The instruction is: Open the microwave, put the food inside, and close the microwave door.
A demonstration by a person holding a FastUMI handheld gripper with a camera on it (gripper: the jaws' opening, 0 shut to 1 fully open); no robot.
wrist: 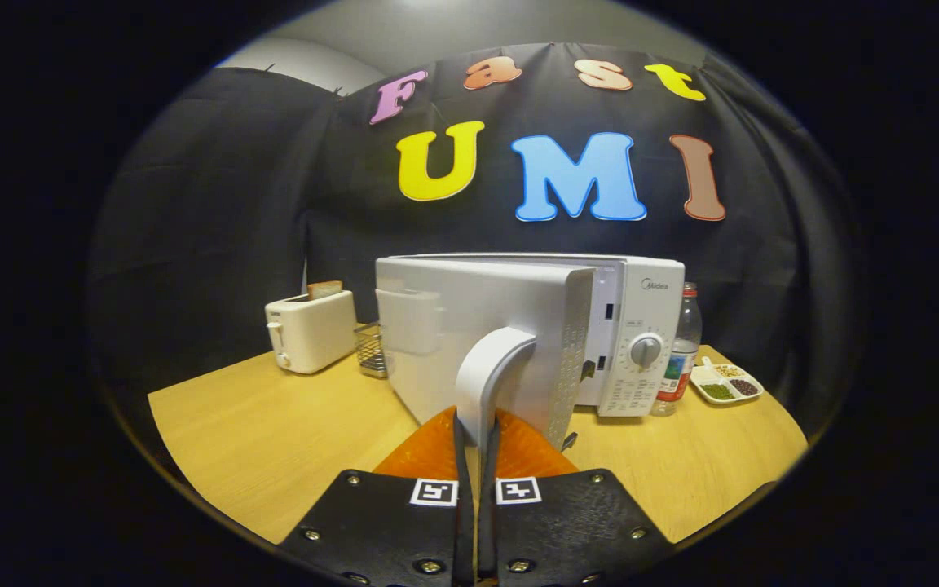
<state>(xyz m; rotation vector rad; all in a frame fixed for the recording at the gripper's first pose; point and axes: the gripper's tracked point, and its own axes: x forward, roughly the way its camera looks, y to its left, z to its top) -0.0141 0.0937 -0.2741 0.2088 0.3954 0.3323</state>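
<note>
**A:** What takes up the most room?

**B:** A pale wooden table (274,440), spread out ahead of the gripper. On it stands a white microwave (641,326), the biggest thing there. Its door (478,326) is swung open toward the camera, so the outer face points this way and hides most of the oven's mouth.

**A:** And the gripper?

**B:** The gripper (476,432) sits low and centred. Its two fingers are drawn nearly together, with the lower end of the door's curved white handle (490,371) pinched between them. Both fingers press on the handle.

**A:** What else is on the table?

**B:** Next in size, a white toaster (310,330) stands well off to the left of the microwave, with a slice of toast (324,289) poking from its slot. Between toaster and door sits a small wire basket (370,349). Just right of the microwave, touching or almost touching its side, a clear plastic bottle (681,350) stands upright.

**A:** Where is the food?

**B:** Beyond the bottle, near the table's right edge, lies a small white divided dish (726,383) with green, dark and pale contents in separate compartments. It is outside the microwave.

**A:** Anything smaller?

**B:** A round dial (645,350) on the microwave's control panel.
</note>
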